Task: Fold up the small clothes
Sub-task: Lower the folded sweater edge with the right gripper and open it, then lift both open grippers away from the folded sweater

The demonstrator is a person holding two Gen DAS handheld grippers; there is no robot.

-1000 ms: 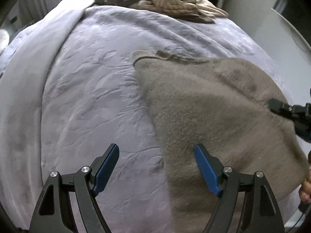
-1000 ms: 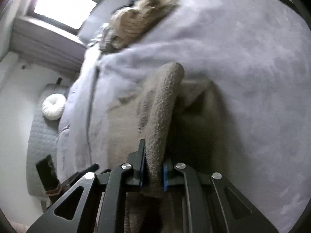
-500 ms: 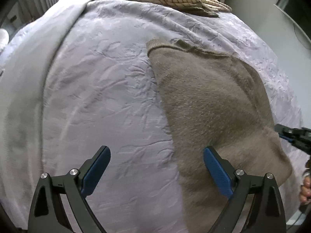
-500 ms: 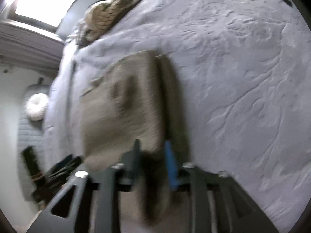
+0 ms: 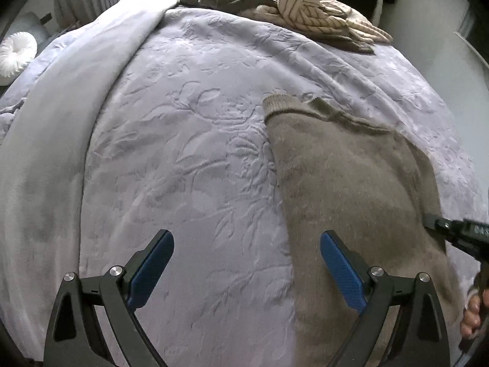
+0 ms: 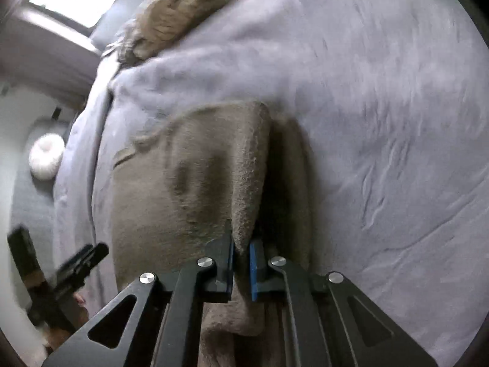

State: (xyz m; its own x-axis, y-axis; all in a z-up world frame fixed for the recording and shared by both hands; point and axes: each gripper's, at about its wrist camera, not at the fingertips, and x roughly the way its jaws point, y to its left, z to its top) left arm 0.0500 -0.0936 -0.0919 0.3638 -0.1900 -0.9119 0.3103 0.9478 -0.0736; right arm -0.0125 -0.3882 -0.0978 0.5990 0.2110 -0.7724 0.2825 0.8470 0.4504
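Observation:
A taupe fuzzy sweater (image 5: 351, 183) lies folded lengthwise on the lavender bedspread (image 5: 183, 168), its ribbed edge at the far end. My left gripper (image 5: 244, 263) is open and empty, hovering above the bedspread with its right finger over the sweater's left edge. My right gripper (image 6: 241, 250) is shut on the sweater's (image 6: 189, 189) folded edge, which rises as a ridge from the jaws. The right gripper's tip (image 5: 440, 224) shows at the sweater's right edge in the left wrist view.
A pile of other clothes (image 5: 290, 9) lies at the far end of the bed, also in the right wrist view (image 6: 171, 24). A white round cushion (image 5: 15, 52) sits off the bed's left side. A lighter blanket fold (image 5: 61, 107) runs along the left.
The right gripper has brought the held sweater edge down low over the sweater. The left gripper has drawn back and stayed open.

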